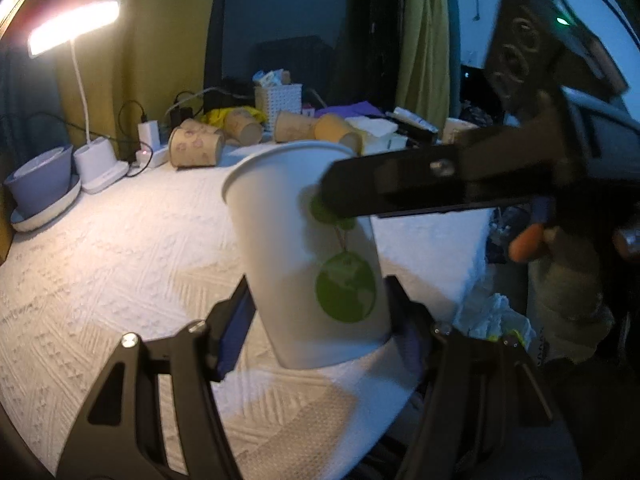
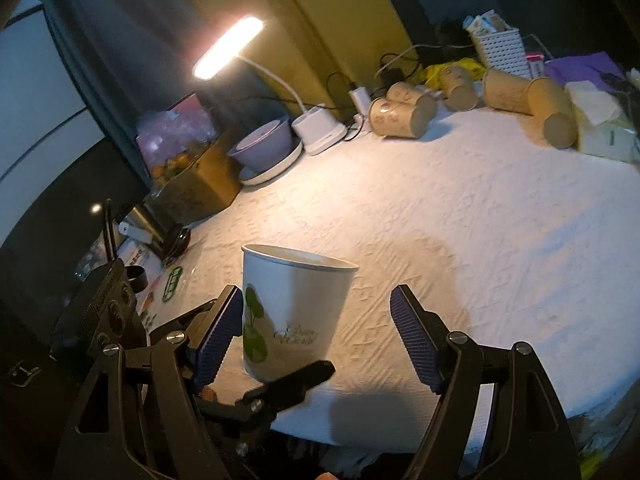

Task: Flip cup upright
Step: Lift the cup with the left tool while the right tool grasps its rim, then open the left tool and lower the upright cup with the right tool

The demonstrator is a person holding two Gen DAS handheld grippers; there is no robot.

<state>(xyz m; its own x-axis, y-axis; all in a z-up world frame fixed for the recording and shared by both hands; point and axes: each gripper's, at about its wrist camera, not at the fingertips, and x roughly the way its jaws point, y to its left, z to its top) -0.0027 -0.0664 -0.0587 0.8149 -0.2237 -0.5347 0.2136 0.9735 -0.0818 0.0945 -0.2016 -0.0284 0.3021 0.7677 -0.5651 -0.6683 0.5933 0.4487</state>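
A white paper cup (image 1: 304, 256) with a green globe print stands mouth-up, slightly tilted, at the near edge of the white cloth-covered table (image 1: 120, 260). My left gripper (image 1: 320, 316) is closed on the cup's lower body, blue pads on both sides. In the right wrist view the same cup (image 2: 292, 312) shows with a left finger (image 2: 292, 388) under its base. My right gripper (image 2: 316, 340) is open, its left pad beside the cup, its right pad well apart. One right finger (image 1: 400, 184) reaches across the cup's rim in the left wrist view.
Several brown paper cups (image 1: 196, 146) lie on their sides at the table's far edge, next to a white basket (image 1: 278, 100), tissues and chargers. A lit desk lamp (image 1: 76, 28) and a grey bowl on a plate (image 1: 40, 180) stand at far left. The table edge (image 2: 400, 420) is close.
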